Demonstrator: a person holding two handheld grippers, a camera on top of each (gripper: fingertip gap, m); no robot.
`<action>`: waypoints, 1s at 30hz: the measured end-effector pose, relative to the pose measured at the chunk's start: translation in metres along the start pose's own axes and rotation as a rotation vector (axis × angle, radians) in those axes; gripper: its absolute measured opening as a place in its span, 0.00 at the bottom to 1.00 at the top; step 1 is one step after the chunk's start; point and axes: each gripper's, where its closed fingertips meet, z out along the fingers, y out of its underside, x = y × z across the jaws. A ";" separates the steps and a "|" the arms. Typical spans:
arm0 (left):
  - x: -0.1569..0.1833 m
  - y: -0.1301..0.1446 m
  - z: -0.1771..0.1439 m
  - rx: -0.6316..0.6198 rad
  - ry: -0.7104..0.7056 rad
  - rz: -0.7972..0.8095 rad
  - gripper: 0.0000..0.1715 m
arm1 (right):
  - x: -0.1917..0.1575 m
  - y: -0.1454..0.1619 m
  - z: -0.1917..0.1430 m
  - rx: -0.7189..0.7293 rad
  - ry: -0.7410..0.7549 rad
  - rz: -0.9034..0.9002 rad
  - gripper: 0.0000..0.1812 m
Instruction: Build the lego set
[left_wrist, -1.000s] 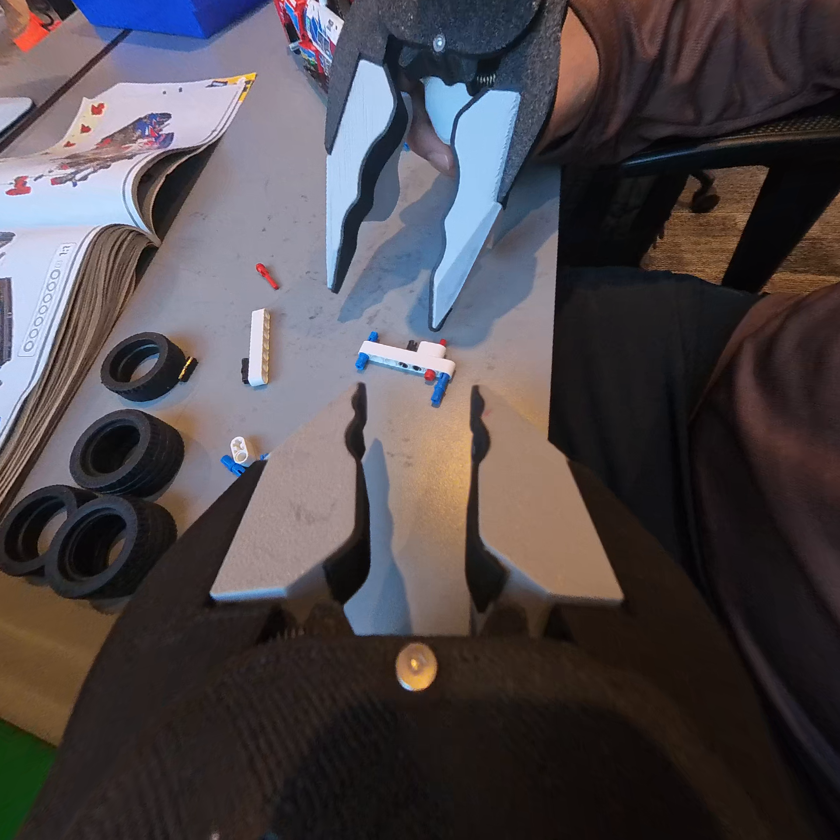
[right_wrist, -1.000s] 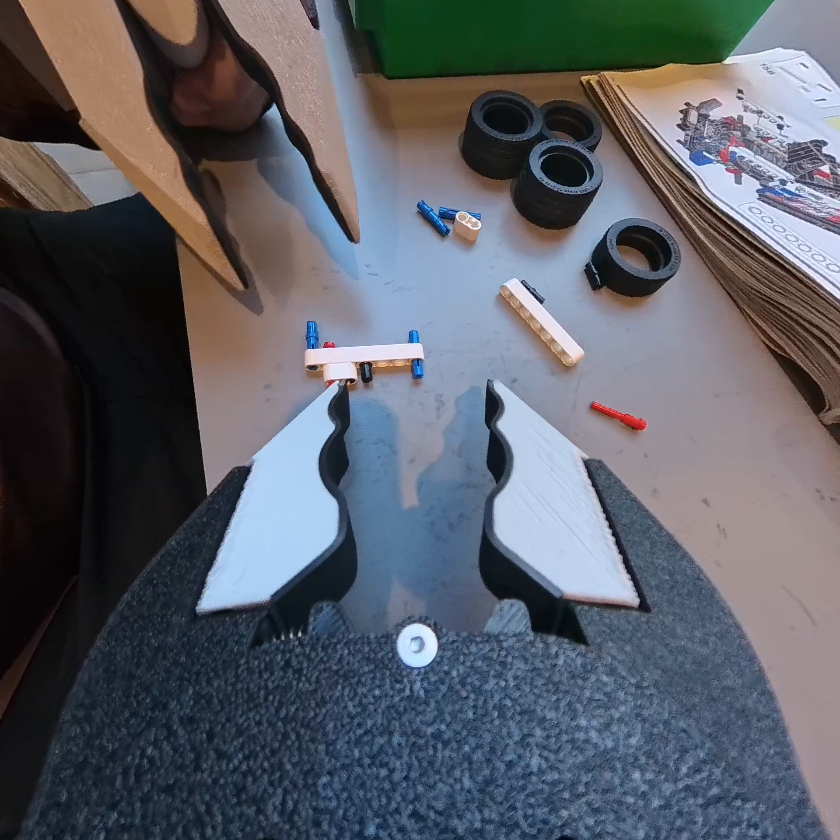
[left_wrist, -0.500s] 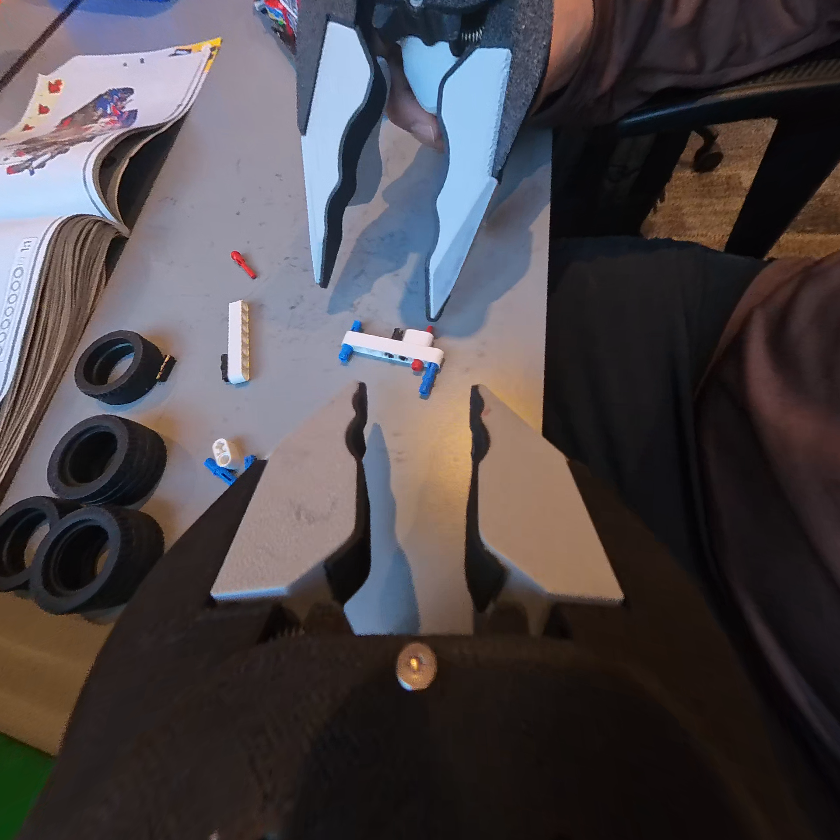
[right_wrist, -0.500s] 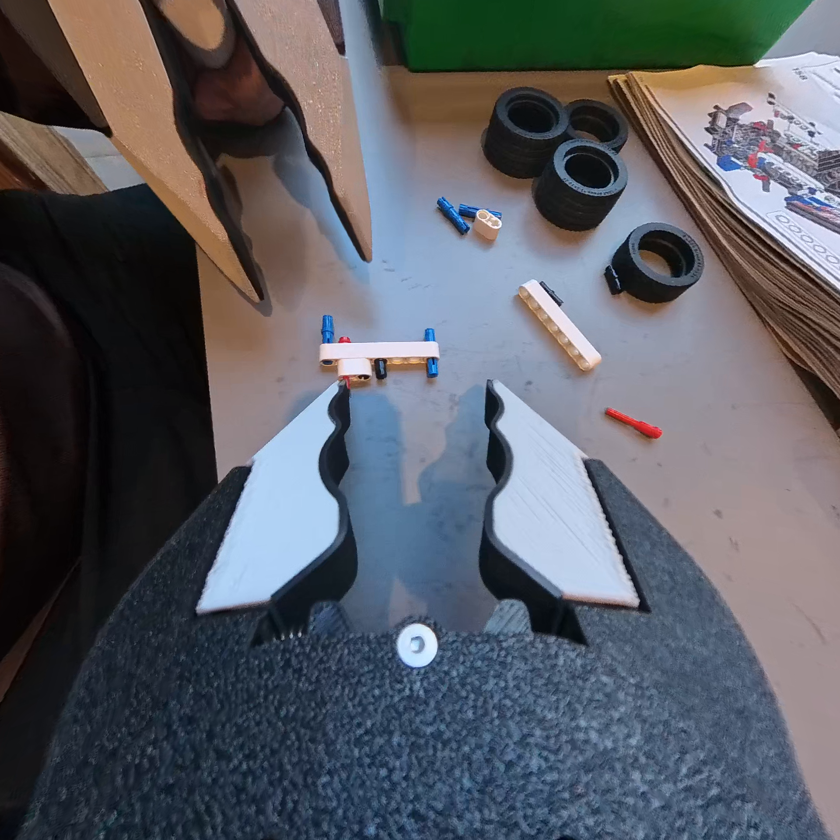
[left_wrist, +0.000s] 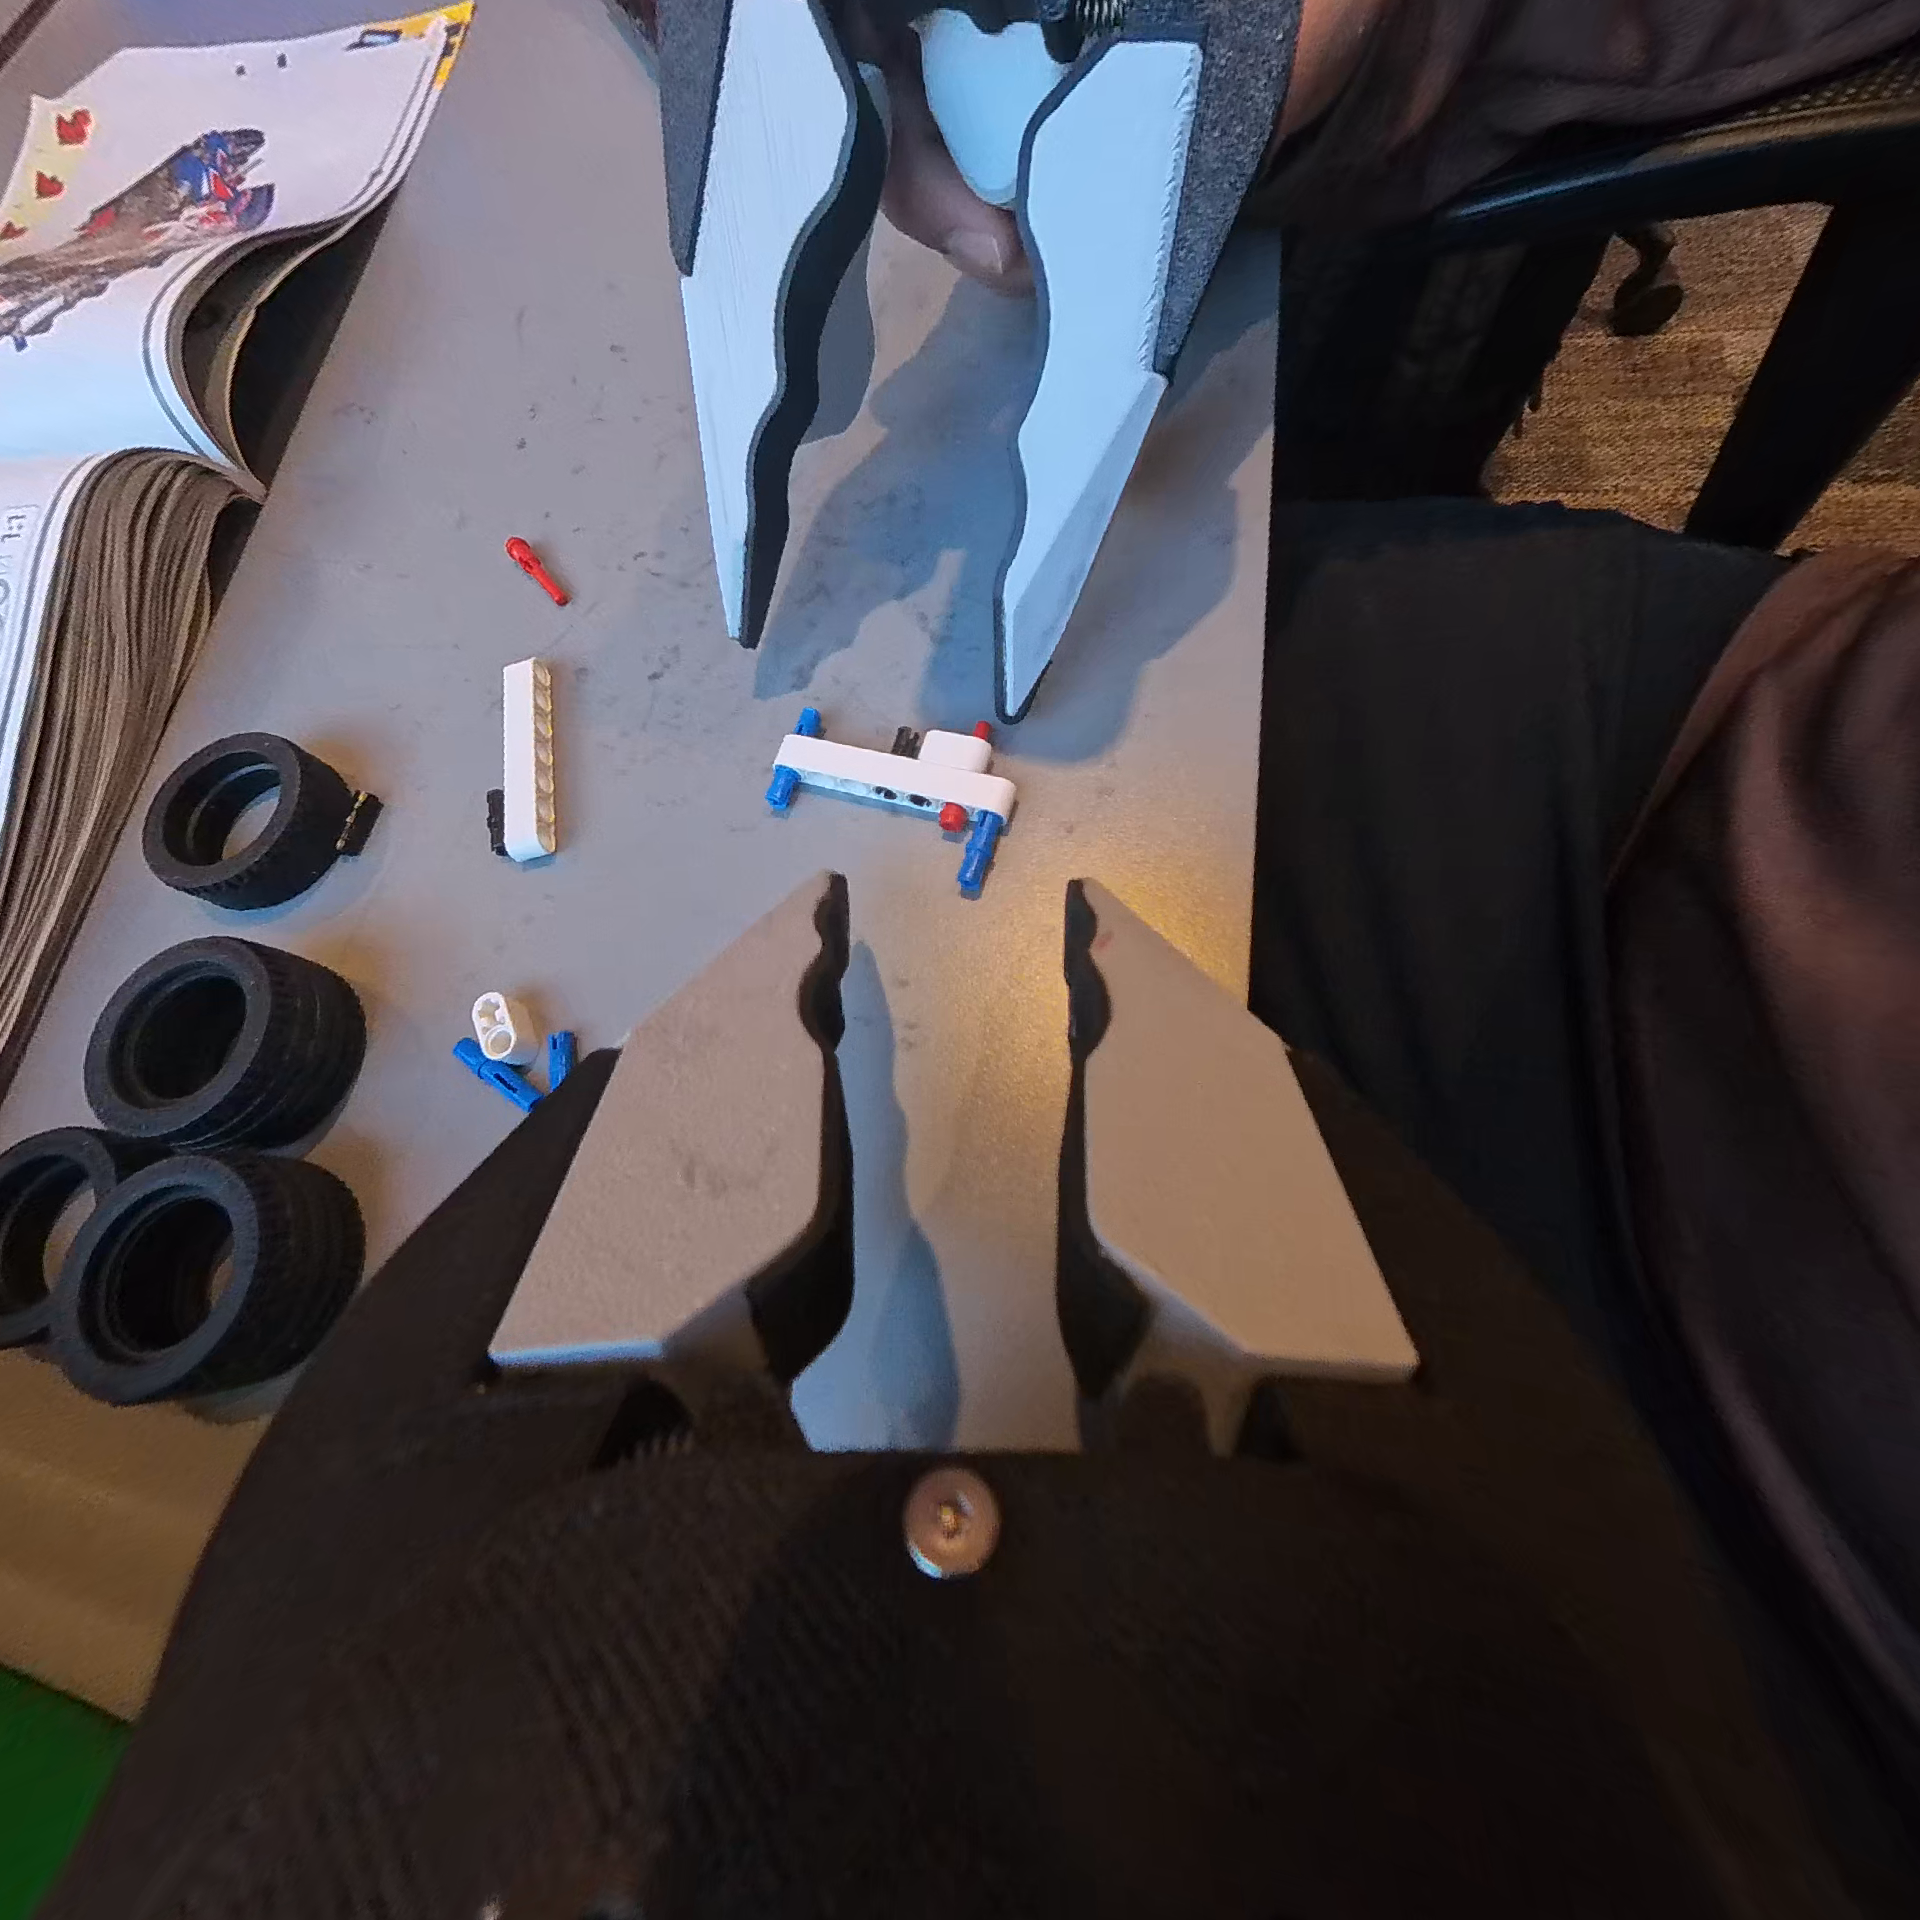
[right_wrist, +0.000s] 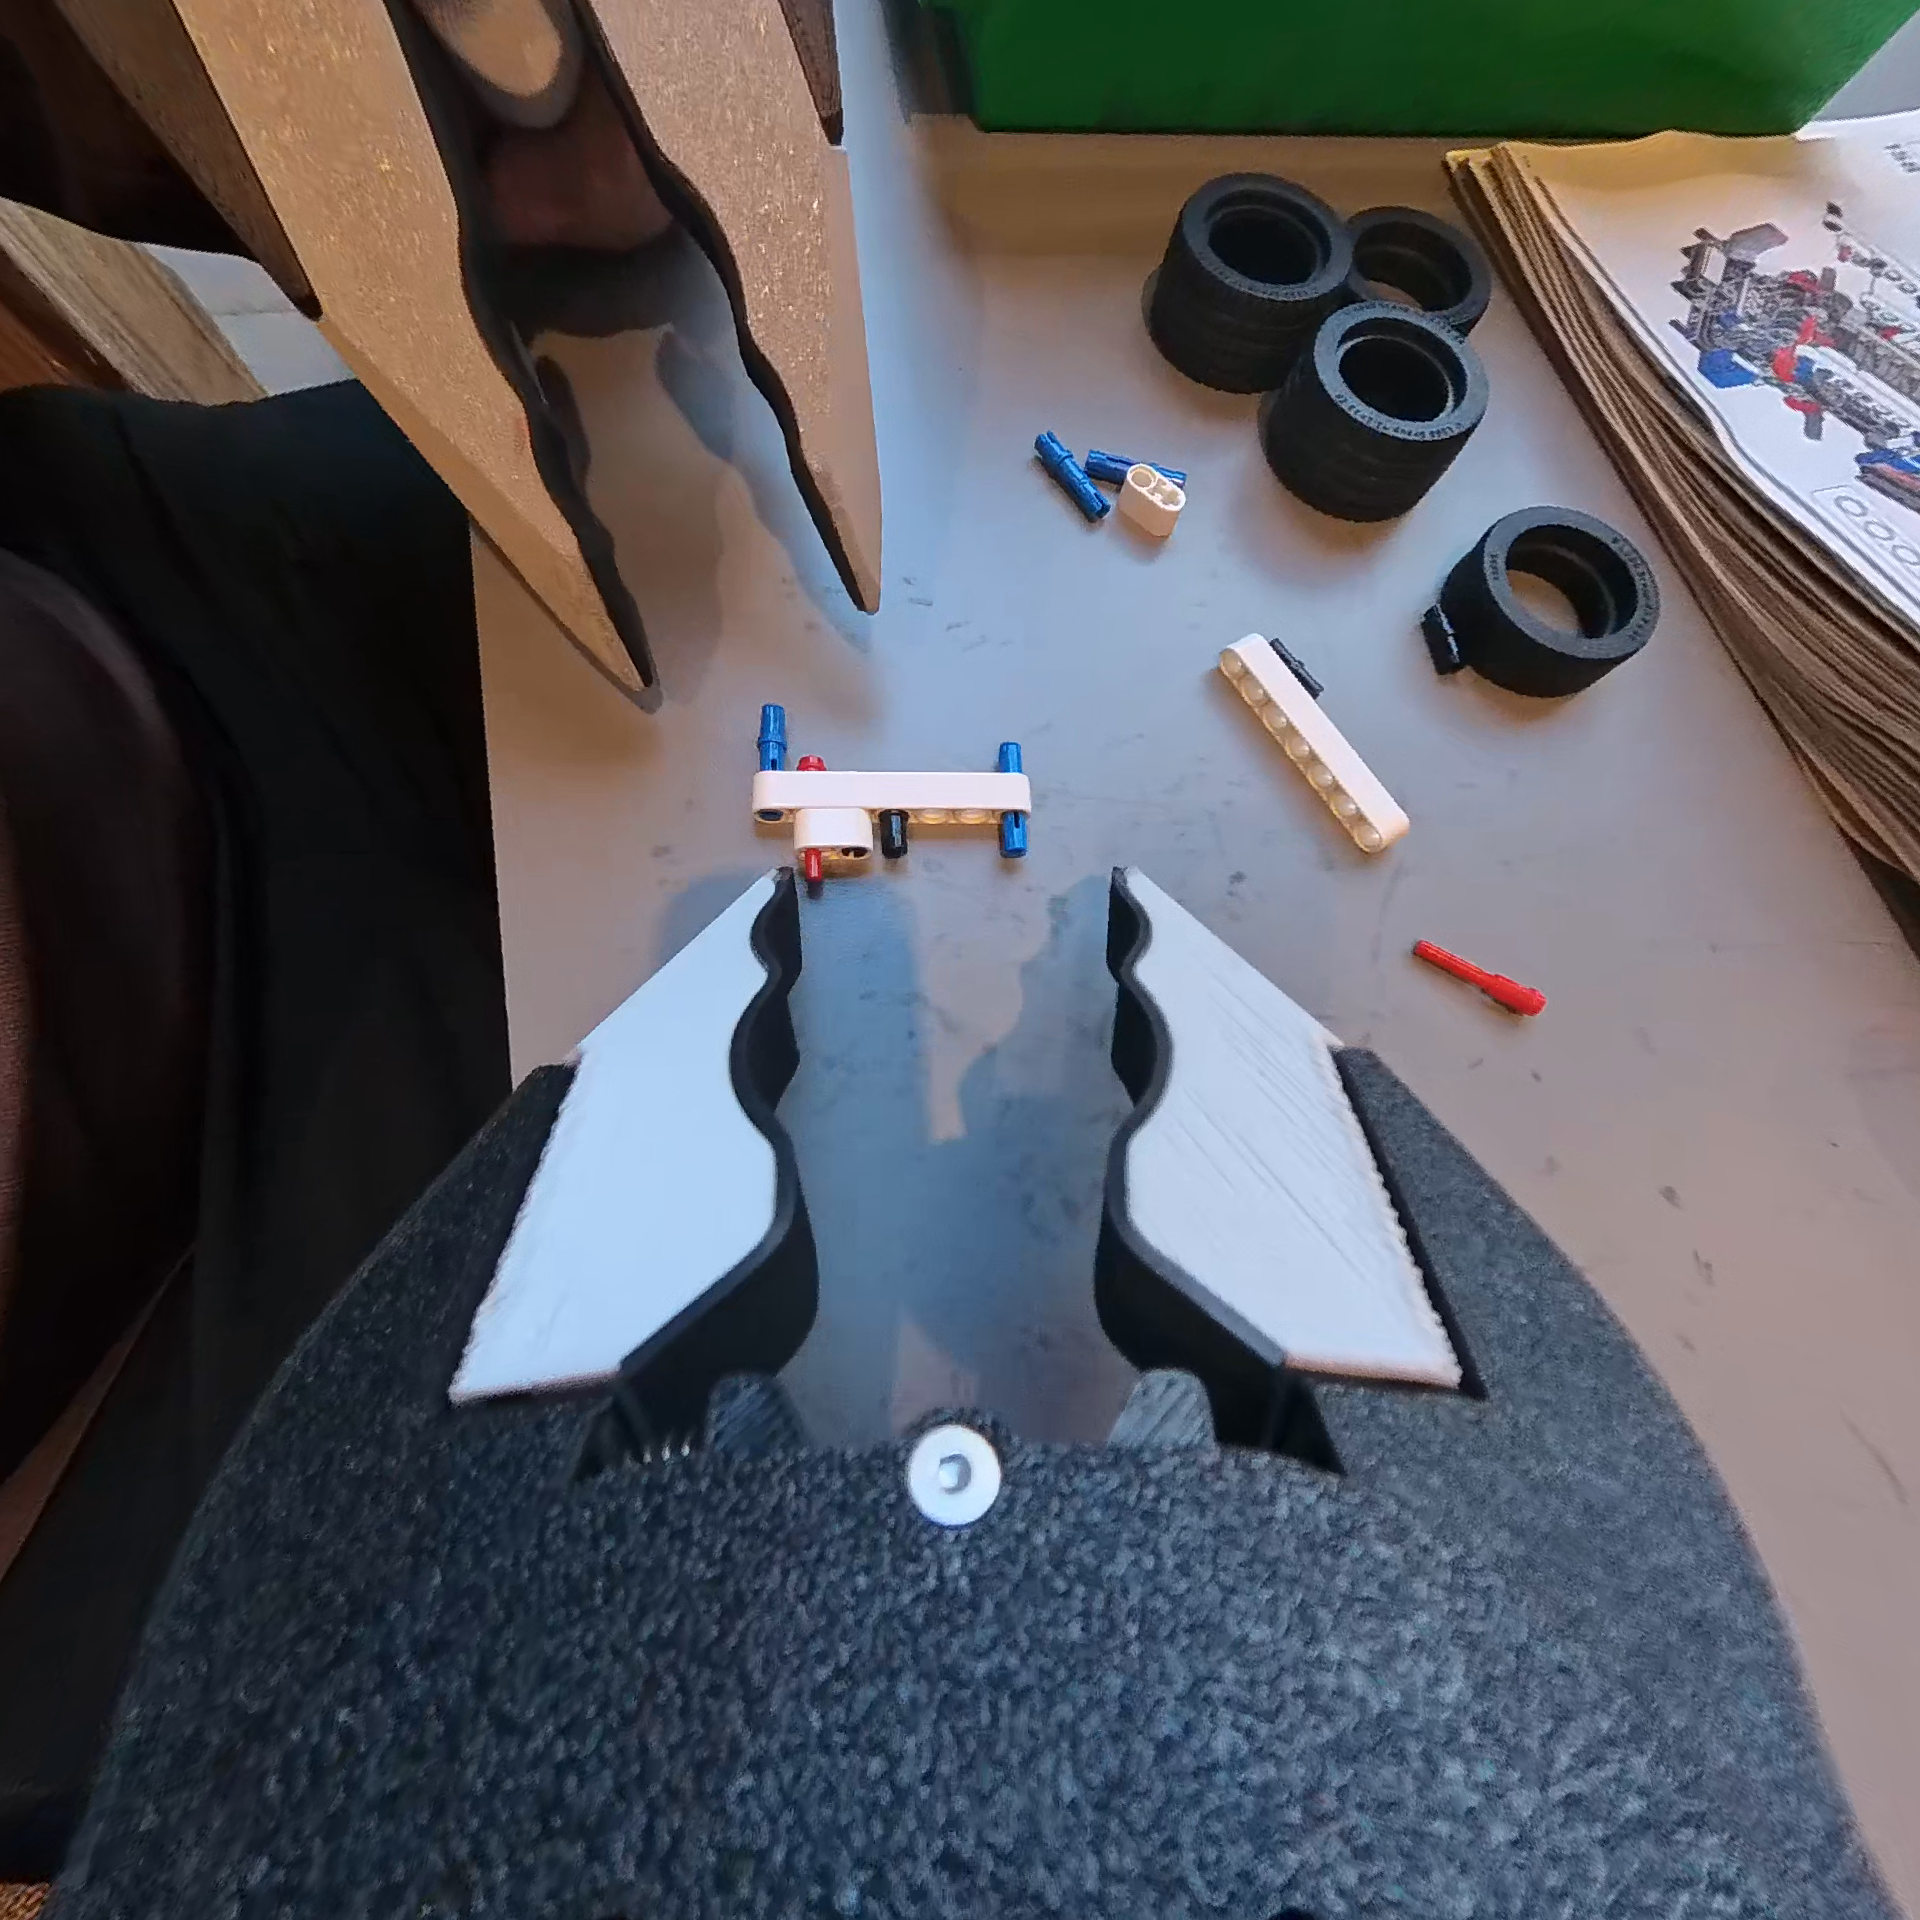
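Note:
A small white beam assembly (left_wrist: 894, 779) with blue, red and black pins lies on the grey table near its edge; it also shows in the right wrist view (right_wrist: 890, 795). My left gripper (left_wrist: 948, 883) is open and empty, its tips just short of the assembly. My right gripper (right_wrist: 945, 878) is open and empty on the opposite side, one tip beside the assembly's red pin. Each gripper shows in the other's view, the right one (left_wrist: 878, 675) and the left one (right_wrist: 758, 649). A loose white beam (right_wrist: 1311, 743), a red pin (right_wrist: 1477, 977), and a white connector with blue pins (right_wrist: 1122, 488) lie nearby.
Several black tyres (right_wrist: 1371, 405) stand beside an open instruction booklet (right_wrist: 1766, 312). A green box (right_wrist: 1403, 62) is at the far end. The table edge (left_wrist: 1262, 727) runs close beside the assembly, with a person's dark clothing and a chair beyond it. The gap from one gripper's tips to the other's is roughly 6 centimeters. Measured from the fingertips, the red pin (right_wrist: 1477, 977) is 7 centimeters or so from the right gripper and 15 centimeters from the left. Seen from the left wrist view (left_wrist: 536, 565) as well.
Both grippers have closed in slightly on the white assembly from opposite sides. The parts on the table have not moved.

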 end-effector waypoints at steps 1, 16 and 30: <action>0.000 0.000 0.000 -0.001 0.000 0.000 0.23 | 0.000 0.000 0.000 -0.001 -0.002 0.001 0.33; 0.000 0.000 0.000 0.000 0.009 -0.006 0.22 | -0.003 0.001 0.001 -0.010 -0.028 0.001 0.32; 0.002 0.008 0.009 -0.074 0.049 -0.034 0.15 | -0.013 0.000 0.009 -0.044 -0.106 0.044 0.38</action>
